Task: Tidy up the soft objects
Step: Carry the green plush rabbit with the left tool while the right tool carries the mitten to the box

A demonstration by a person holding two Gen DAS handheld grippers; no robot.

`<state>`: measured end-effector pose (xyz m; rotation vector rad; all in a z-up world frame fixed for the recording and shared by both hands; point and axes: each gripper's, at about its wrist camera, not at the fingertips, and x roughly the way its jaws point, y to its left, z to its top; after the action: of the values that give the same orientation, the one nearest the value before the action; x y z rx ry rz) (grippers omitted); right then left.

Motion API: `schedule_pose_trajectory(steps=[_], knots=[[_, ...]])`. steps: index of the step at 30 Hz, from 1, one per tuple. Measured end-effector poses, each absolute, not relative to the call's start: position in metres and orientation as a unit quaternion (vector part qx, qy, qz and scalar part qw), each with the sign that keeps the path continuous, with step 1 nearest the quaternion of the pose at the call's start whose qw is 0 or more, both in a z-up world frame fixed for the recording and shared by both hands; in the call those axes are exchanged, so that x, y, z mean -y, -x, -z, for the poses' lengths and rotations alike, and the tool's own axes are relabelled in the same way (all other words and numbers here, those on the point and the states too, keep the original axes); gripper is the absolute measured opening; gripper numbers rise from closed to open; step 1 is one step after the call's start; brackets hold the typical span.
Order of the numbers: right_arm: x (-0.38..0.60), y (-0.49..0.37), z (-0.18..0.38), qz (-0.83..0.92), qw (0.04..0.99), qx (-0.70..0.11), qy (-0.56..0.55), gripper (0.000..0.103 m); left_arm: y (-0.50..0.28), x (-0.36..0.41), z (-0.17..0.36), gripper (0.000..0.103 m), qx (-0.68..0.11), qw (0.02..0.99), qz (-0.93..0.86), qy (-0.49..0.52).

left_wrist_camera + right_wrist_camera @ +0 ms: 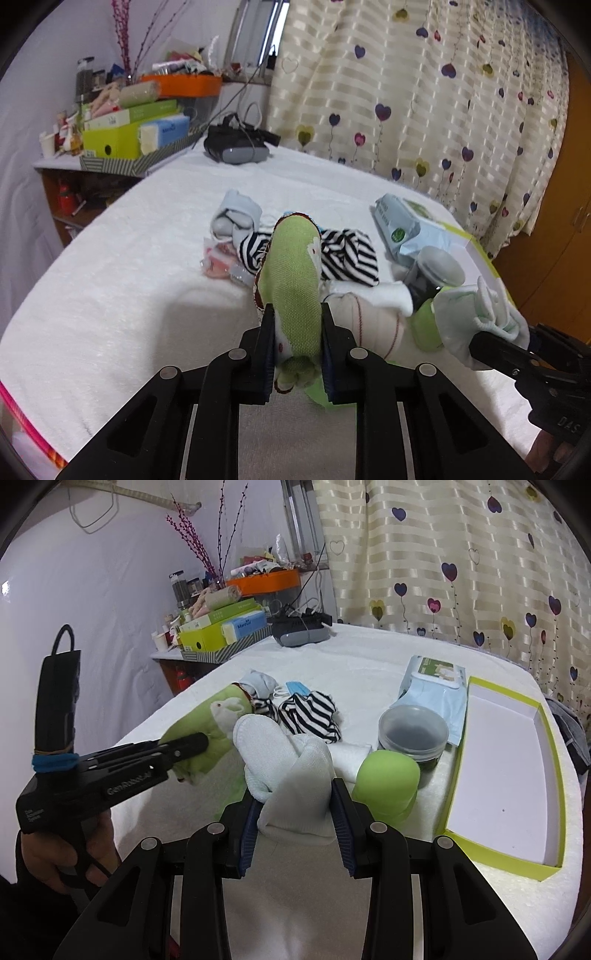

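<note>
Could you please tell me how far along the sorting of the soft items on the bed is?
Early on. Nothing looks done: the box shows nothing inside. In hand: the left gripper is shut on the green sock, and the right gripper is shut on the white sock. Left: the striped socks, the blue sock and the mask still lie loose on the bed.

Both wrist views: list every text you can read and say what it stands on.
"GenRobot.AI": side of the black left gripper.
"DAS", cut off: body of the black right gripper.
"Manful", uncertain: blue tissue pack.
Print on the pale blue wipes packet and lime-green boxes: too blurred.
</note>
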<state>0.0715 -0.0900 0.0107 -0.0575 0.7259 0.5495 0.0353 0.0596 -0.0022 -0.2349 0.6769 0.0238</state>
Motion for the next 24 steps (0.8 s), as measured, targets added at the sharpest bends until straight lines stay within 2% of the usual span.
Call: schedule_pose_trajectory(steps=[24], knots=[[0.109, -0.090, -0.034, -0.260, 0.912, -0.316, 0.015, 0.038, -0.045, -0.019, -0.031, 0.019, -0.307, 0.947, 0.008, 0.089]])
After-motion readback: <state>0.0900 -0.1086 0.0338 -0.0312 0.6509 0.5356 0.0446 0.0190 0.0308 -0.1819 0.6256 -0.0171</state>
